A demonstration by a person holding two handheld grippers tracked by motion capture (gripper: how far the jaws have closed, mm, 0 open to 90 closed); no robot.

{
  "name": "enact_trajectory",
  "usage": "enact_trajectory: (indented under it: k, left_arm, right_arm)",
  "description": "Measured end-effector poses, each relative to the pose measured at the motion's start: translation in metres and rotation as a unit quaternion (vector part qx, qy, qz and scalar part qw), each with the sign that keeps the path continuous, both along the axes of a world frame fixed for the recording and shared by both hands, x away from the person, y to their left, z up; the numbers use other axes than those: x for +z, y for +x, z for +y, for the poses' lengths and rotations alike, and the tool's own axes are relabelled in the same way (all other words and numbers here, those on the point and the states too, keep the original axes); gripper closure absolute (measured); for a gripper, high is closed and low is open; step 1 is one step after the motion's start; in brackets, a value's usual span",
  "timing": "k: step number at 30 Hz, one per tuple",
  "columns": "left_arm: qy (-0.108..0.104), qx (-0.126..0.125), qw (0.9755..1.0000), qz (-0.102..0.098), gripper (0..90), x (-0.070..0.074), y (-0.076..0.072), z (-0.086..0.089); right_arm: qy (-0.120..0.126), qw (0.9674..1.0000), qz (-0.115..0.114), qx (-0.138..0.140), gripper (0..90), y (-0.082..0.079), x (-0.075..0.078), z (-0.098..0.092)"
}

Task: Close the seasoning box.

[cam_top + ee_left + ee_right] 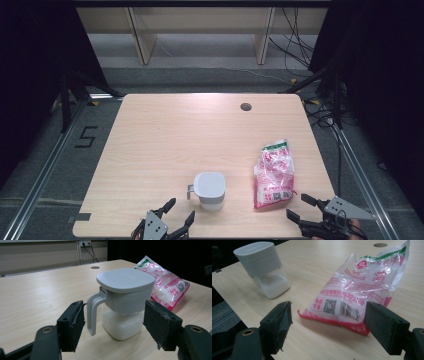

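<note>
The left tongs sit wide open with nothing in them, and the squat clear jar with a grey lid and side handle, about a third full of white granules, stands upright on the light wood worktop just ahead, handle toward them. The right tongs are open and empty too, lined up on the near short end of the pink-and-clear plastic bag of white granules, which lies flat with its long axis running away.

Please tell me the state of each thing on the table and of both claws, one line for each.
Container: upright, lid closed, white grains fill the lower part.
Pink bag: lying flat, crumpled, partly full; whether sealed cannot be told.
Left claw: open, holding nothing, near the container.
Right claw: open, holding nothing, near the pink bag.
</note>
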State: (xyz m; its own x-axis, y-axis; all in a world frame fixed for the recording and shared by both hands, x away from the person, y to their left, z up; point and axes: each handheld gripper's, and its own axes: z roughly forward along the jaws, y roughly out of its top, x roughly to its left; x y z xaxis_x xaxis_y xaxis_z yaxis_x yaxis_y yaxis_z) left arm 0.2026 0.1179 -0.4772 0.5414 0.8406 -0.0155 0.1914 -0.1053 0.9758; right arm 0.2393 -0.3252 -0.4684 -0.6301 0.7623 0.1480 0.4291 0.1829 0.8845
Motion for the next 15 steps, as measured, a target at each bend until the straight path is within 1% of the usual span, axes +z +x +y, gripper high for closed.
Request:
enact_trajectory:
  k: [1, 2, 3, 4, 5, 6, 7, 8, 9, 10, 11, 12, 13, 14, 15]
  left_arm:
    - [-0.001, 0.000, 1.0000, -0.001, 31.5, -0.002, -0.002, 0.000]
    - [0.000, 0.001, 1.0000, 0.000, 31.0, -0.002, -0.003, -0.001]
    - [0.001, 0.005, 0.9999, 0.009, 30.8, -0.003, -0.006, -0.001]
    - [-0.006, 0.009, 0.9999, 0.013, 30.8, -0.004, -0.008, -0.002]
    - [0.008, 0.002, 1.0000, 0.003, 30.7, -0.005, -0.007, 0.000]
    - [0.005, 0.002, 1.0000, 0.004, 30.5, -0.006, -0.008, -0.001]
    - [0.007, 0.000, 1.0000, 0.002, 30.3, -0.008, -0.008, -0.001]
    - [0.016, 0.001, 0.9998, 0.006, 29.9, -0.008, -0.009, 0.000]
    - [0.015, 0.003, 0.9998, 0.010, 29.6, -0.009, -0.010, -0.001]
    - [0.013, -0.001, 0.9999, 0.006, 29.5, -0.011, -0.009, -0.001]
    - [0.020, 0.002, 0.9997, 0.011, 29.0, -0.011, -0.010, 0.000]
    - [0.020, 0.002, 0.9997, 0.011, 28.3, -0.011, -0.010, 0.000]
    - [0.013, 0.003, 0.9998, 0.015, 27.3, -0.014, -0.010, 0.000]
    - [0.017, 0.004, 0.9997, 0.018, 26.7, -0.014, -0.010, 0.000]
    - [0.019, 0.007, 0.9996, 0.020, 25.9, -0.014, -0.011, 0.000]
  right_arm:
    - [0.012, 0.9999, 0.007, -0.002, 23.1, -0.002, 0.000, 0.002]
    - [0.013, 0.9997, 0.018, -0.007, 23.1, -0.004, 0.000, 0.002]
    - [0.014, 0.9998, 0.014, -0.004, 23.1, -0.004, 0.000, 0.002]
    - [0.009, 1.0000, 0.001, -0.002, 23.1, -0.004, -0.001, 0.001]
    - [0.013, 0.9999, 0.003, 0.000, 23.0, -0.004, -0.001, 0.002]
    - [0.012, 0.9998, 0.015, -0.007, 22.9, -0.007, -0.001, 0.002]
    - [0.004, 1.0000, 0.004, -0.002, 22.9, -0.006, -0.001, 0.000]
    - [0.014, 0.9997, 0.016, -0.006, 22.8, -0.009, -0.002, 0.002]
    - [0.014, 0.9996, 0.022, -0.008, 21.9, -0.010, -0.003, 0.002]
    - [0.008, 0.9999, 0.012, -0.004, 21.8, -0.010, -0.004, 0.001]
    - [0.005, 1.0000, 0.008, 0.001, 21.0, -0.009, -0.005, 0.001]
    - [0.005, 1.0000, 0.008, 0.001, 21.0, -0.009, -0.005, 0.001]
    - [0.003, 1.0000, 0.007, 0.004, 19.7, -0.012, -0.006, 0.001]
    - [-0.002, 0.9999, 0.011, 0.008, 19.3, -0.013, -0.006, 0.001]
    - [-0.001, 1.0000, 0.003, 0.009, 18.9, -0.012, -0.008, 0.002]
